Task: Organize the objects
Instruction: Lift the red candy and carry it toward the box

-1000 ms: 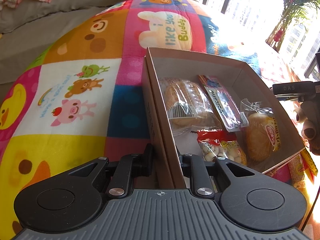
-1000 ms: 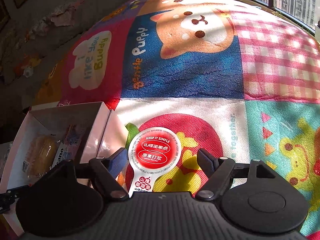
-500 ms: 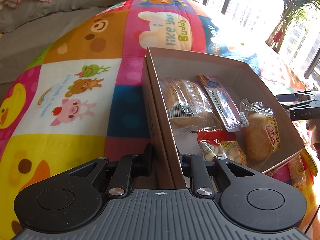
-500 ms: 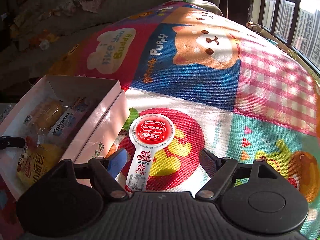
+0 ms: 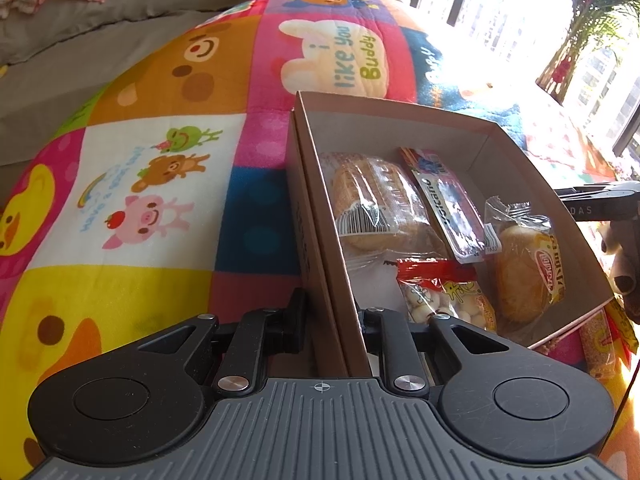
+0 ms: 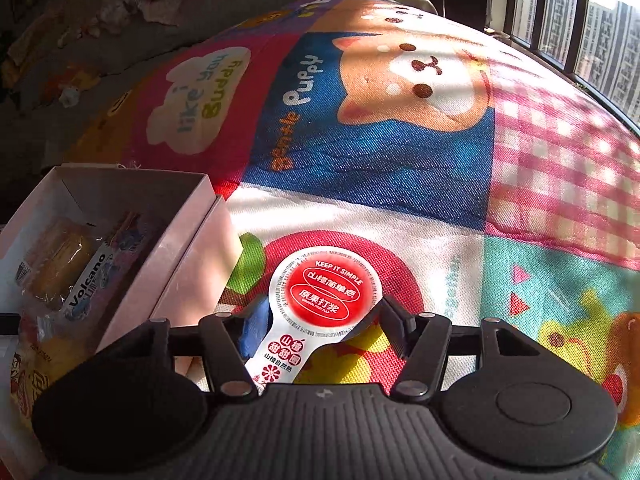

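Right wrist view: right tool (image 6: 322, 314) closing round red snack packet (image 6: 320, 300), stem toward tool, beside box (image 6: 176, 264). Left tool (image 5: 330, 314) clamps box wall.

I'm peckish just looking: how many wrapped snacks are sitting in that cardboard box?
4 show in the box: a clear-wrapped bread at the left, a Volcano bar in the middle, a bun at the right, and a red-topped bag nearest. More may hide underneath.

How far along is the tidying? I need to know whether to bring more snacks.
Done: four wrapped snacks lie in the cardboard box. In hand: the left gripper clamps the box wall, and the right gripper jaws are closing around the red-topped snack pack on the mat. Left: boxing it, plus a packet beside the box.
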### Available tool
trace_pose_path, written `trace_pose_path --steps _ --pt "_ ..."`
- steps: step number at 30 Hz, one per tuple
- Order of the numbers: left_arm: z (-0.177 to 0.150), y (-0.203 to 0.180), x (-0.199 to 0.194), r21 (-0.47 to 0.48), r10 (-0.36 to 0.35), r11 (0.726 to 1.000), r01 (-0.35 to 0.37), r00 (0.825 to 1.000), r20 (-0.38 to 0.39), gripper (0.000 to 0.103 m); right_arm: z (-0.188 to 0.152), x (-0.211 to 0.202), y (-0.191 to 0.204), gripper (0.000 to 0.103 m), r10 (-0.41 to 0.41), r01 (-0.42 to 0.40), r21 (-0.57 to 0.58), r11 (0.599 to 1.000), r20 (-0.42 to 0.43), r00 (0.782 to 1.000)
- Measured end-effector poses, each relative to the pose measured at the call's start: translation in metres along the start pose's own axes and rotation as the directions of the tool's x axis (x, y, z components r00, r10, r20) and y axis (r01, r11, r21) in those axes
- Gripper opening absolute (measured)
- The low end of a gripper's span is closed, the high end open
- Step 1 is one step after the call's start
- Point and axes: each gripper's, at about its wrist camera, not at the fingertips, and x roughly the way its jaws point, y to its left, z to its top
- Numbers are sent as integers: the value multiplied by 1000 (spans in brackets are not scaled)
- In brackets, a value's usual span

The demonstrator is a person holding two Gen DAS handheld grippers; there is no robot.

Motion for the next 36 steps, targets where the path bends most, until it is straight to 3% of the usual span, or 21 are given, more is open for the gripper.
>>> trace_pose_path --steps 5,12,21,26,31,36 --pt "-1 0 -1 -1 1 1000 -1 1000 1 20 -9 -7 14 61 -78 78 -40 996 3 997" --pt "0 0 -1 2 2 1000 -2 1000 -2 20 -8 -11 11 61 -98 97 37 995 12 995" --pt "-1 -1 -1 6 4 1000 -4 1000 3 20 -49 -113 27 61 -119 114 94 989 43 992" --pt "0 -1 -1 6 5 1000 -5 1000 8 20 -84 -174 62 61 -101 97 65 993 52 994" --pt "-1 -3 -2 20 15 1000 -15 1000 10 20 -104 -204 100 61 -65 65 12 998 67 996" --pt "-1 -3 -2 21 15 1000 -15 1000 12 20 -97 -215 127 61 -42 46 -42 998 97 994"
